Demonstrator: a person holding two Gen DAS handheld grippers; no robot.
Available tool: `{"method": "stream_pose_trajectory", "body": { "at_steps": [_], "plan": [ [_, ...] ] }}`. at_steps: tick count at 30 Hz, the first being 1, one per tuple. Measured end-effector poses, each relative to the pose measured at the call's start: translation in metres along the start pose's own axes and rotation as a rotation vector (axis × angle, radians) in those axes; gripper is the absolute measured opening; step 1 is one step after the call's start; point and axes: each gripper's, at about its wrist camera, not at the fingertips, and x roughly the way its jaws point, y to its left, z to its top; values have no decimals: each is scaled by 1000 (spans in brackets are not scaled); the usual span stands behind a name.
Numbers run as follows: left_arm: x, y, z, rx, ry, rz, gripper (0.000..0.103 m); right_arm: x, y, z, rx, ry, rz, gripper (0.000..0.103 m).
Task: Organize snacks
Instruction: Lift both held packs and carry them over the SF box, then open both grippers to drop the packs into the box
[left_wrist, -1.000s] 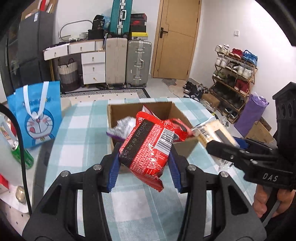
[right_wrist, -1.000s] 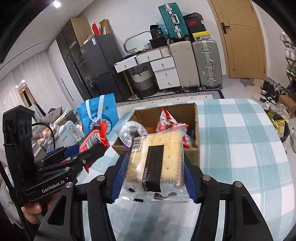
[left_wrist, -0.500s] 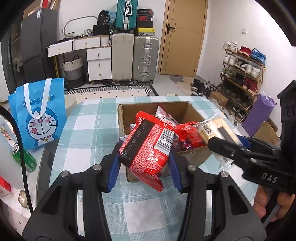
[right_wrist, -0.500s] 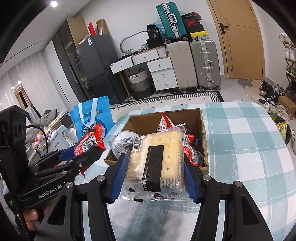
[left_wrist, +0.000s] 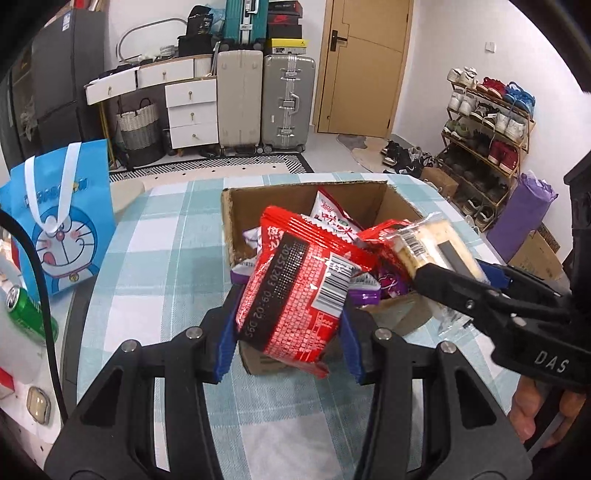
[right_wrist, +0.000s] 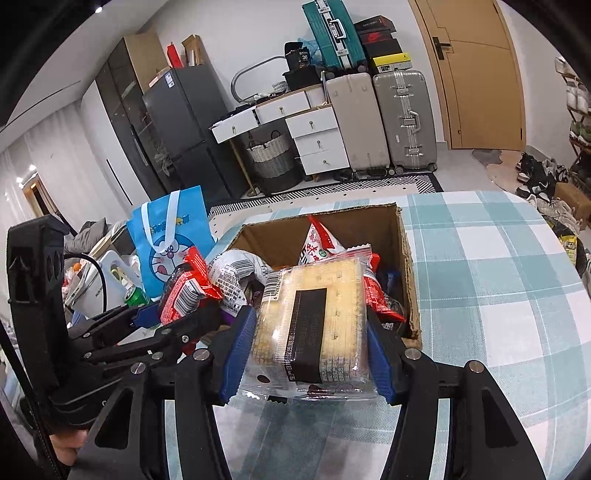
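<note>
A red snack bag (left_wrist: 299, 291) was pinched on both sides and held tilted above the near edge of the open brown box (left_wrist: 295, 195). Beside it, a clear pack of yellow crackers (right_wrist: 314, 325) was held too. More snack bags filled the box.

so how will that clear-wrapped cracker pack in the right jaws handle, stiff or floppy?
The cracker pack probably stays stiff: it holds a flat slab shape. Its clear, glossy film looks slippery. The crackers are likely brittle under a hard squeeze.
</note>
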Motion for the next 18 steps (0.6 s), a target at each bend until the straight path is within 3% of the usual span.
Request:
{"method": "stream_pose_trajectory", "body": {
  "at_steps": [9,13,15,18],
  "plan": [
    [35,-3,9,-33,22,-21,45,19,-8,8,25,-38,-17,57],
    [39,-3,7,-19,24,-3,53,20,-13,7,27,-46,-41,72],
    [38,-1,6,-18,31,-32,57,16,-15,5,20,-60,-54,80],
    [32,1,3,-28,24,-54,62,9,-17,2,11,-67,-29,84]
  ]
}}
